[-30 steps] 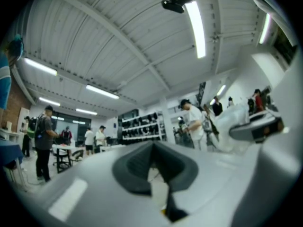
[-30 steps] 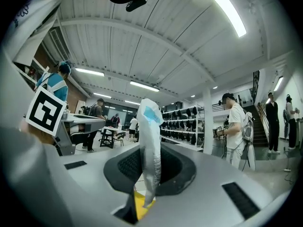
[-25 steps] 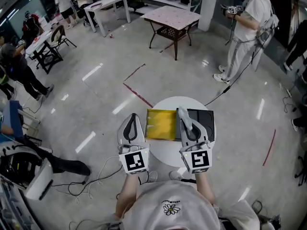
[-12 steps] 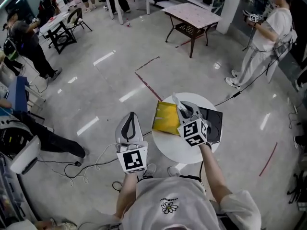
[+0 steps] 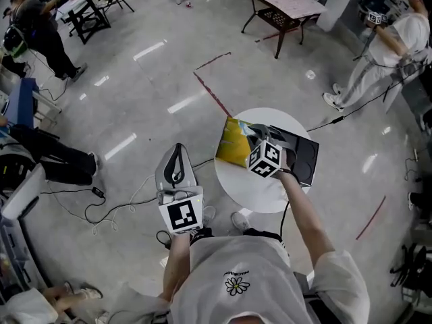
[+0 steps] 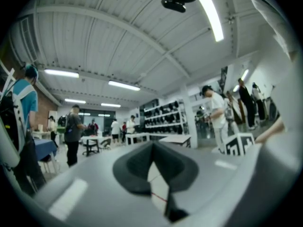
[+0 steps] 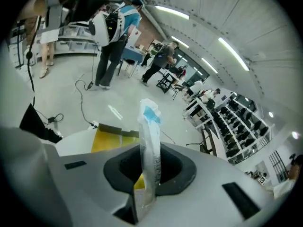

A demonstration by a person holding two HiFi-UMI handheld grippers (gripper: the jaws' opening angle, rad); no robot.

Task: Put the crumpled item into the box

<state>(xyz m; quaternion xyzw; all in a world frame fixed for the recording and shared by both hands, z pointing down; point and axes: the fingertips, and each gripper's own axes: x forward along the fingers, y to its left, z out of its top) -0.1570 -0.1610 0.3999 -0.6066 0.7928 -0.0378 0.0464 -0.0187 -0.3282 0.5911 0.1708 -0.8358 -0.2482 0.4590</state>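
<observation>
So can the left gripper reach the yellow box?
Probably yes: the left gripper hangs beside the table with nothing between it and the yellow box, though the right gripper, holding a crumpled wrapper, crowds it.

From above we lose the yellow box's [image 5: 233, 148] right side and part of the black tray [image 5: 305, 155] under the right tool [image 5: 254, 135]. Looking along that tool's jaws, we see the packet [image 7: 150, 141] but its lower end is lost between them. The tool's grey body covers most of the box. Any print on the packet is too blurred for us to read. The forearm [image 5: 300, 211] hides a stretch of the tabletop's [image 5: 251, 189] near rim.
</observation>
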